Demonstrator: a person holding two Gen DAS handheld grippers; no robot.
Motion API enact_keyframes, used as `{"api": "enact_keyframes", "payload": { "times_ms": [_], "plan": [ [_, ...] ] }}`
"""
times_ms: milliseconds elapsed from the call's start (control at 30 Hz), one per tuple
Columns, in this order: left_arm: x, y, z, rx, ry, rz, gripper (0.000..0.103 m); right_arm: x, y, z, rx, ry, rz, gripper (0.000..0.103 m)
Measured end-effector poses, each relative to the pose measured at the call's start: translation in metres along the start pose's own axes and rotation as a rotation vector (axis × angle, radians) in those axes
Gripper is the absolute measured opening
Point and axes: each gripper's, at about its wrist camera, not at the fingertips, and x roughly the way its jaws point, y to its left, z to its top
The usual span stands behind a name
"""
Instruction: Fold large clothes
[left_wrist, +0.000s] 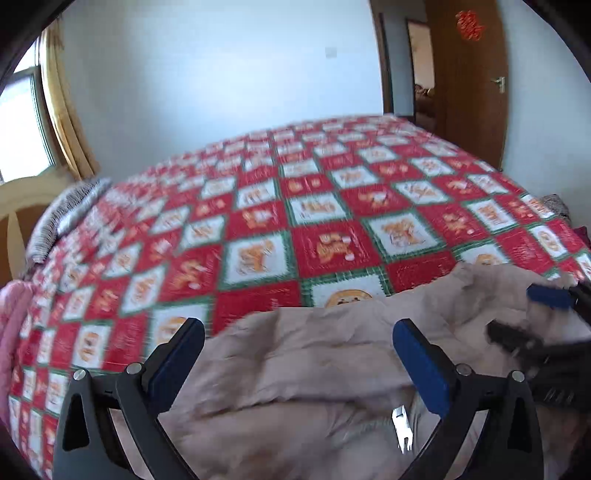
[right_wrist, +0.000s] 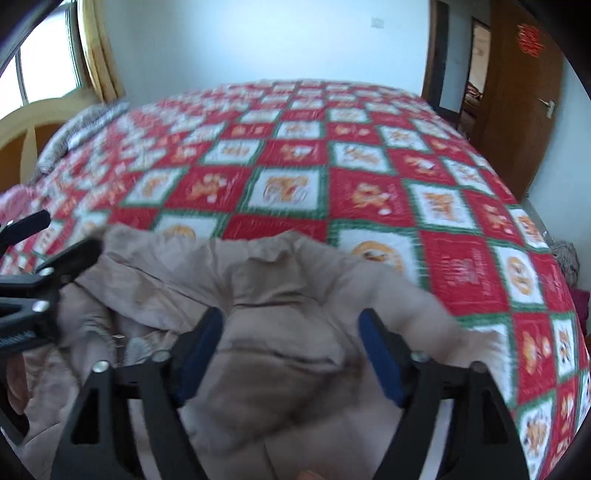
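Beige padded jacket (right_wrist: 280, 295) lies bunched at near edge of quilt-covered bed (left_wrist: 332, 206). Left gripper (left_wrist: 299, 350) and right gripper (right_wrist: 291, 347) both spread wide w/ nothing clamped. Risk: puffy layers spring back, fold slumps.
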Motion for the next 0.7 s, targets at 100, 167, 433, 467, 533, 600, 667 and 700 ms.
{"api": "enact_keyframes", "payload": {
  "times_ms": [100, 167, 433, 467, 533, 600, 667, 700],
  "plan": [
    [-0.055, 0.023, -0.032, 0.050, -0.026, 0.032, 0.102, -0.041, -0.016, -0.026, 0.026, -0.005, 0.002, 0.086],
    [-0.084, 0.037, -0.067, 0.071, -0.015, 0.064, 0.102, -0.064, -0.029, -0.055, 0.049, 0.022, 0.001, 0.086],
    [-0.183, 0.078, -0.237, 0.022, 0.081, 0.103, 0.102, -0.146, -0.070, -0.181, 0.185, 0.085, -0.010, 0.086],
    [-0.194, 0.081, -0.255, 0.012, 0.086, 0.111, 0.102, -0.154, -0.071, -0.193, 0.194, 0.087, -0.005, 0.086],
    [-0.211, 0.088, -0.286, -0.025, 0.105, 0.111, 0.102, -0.169, -0.070, -0.220, 0.192, 0.099, -0.011, 0.086],
    [-0.228, 0.092, -0.309, -0.048, 0.097, 0.112, 0.102, -0.183, -0.065, -0.245, 0.189, 0.103, -0.020, 0.086],
    [-0.243, 0.095, -0.328, -0.067, 0.086, 0.100, 0.102, -0.192, -0.060, -0.265, 0.183, 0.107, -0.018, 0.086],
    [-0.246, 0.095, -0.335, -0.075, 0.089, 0.083, 0.102, -0.196, -0.058, -0.276, 0.177, 0.110, -0.020, 0.086]
  ]
}}
